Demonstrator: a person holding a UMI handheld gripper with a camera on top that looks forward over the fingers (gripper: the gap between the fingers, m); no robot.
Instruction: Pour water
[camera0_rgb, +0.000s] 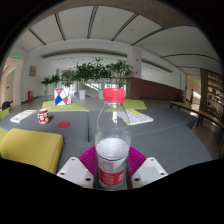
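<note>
A clear plastic water bottle (112, 135) with a red cap and a red label stands upright between my gripper's fingers. My gripper (112, 168) is shut on the bottle: both magenta pads (88, 157) press against its lower body at the label. The bottle is held above the grey table (170, 135). Its neck looks empty, and I cannot tell the water level lower down. A small red and white cup (43, 116) stands on the table far ahead to the left.
A yellow-green mat (28, 148) lies on the table just left of the fingers. A red disc (63, 125) and papers (137, 117) lie farther ahead. Green plants (90, 72) line the back. Benches (195, 108) stand at the right.
</note>
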